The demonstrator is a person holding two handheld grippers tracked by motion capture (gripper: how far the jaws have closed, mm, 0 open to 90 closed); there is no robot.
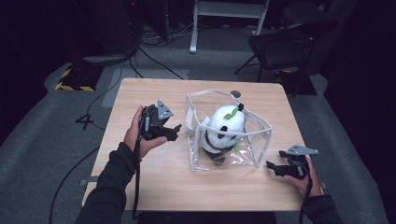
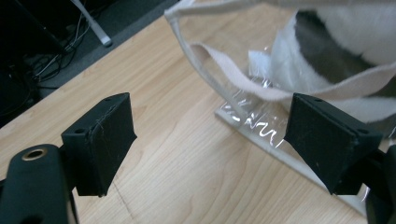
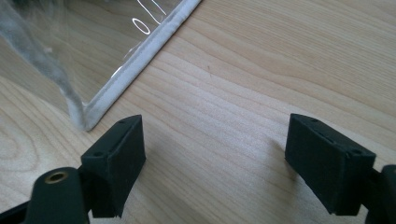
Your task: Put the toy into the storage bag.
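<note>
- Now, one clear plastic bag stands near the middle of the wooden table, and one panda toy sits inside it, upright, with a small green leaf on its head.
- I judge the bag to be light, thin and slippery; its walls will bend easily. The white fabric edge and the strap look like the best places to take hold.
- The panda seems soft and light, so it should not break, but a pull on the bag may tip it over.
- At 9 o'clock from the bag, the left gripper is just beside the bag wall; its jaws stand wide apart and hold nothing.
- At 4 o'clock, the right gripper is near the bag's corner, jaws also wide and holding nothing.
- Count: one bag, one toy, two grippers, one table.
- Beyond the table, at 1 o'clock, is one dark chair.
</note>
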